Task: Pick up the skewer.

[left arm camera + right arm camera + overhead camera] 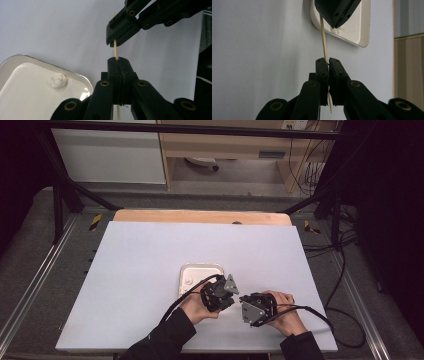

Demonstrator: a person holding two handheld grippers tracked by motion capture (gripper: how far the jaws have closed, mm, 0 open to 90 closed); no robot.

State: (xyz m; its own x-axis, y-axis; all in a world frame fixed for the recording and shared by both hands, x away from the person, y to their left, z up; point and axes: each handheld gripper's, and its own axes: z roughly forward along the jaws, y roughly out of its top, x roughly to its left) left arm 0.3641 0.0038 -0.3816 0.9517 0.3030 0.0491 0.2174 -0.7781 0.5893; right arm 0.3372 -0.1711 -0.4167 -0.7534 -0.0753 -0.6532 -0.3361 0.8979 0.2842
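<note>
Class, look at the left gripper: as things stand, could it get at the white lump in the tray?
Probably not yet. The left gripper is shut on the skewer, which the right gripper also clamps. The lump lies uncovered in the tray close by, so the path is free once the skewer is let go.

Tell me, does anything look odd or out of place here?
Only mildly: both the left gripper and right gripper are shut on one thin wooden skewer, held above the table. The white tray holds just one small pale lump.

A lab-style recording bay: black metal frame (320,195) (cables hanging off it) around a pale-blue-topped wooden table (150,255), grey carpet floor (30,245).
</note>
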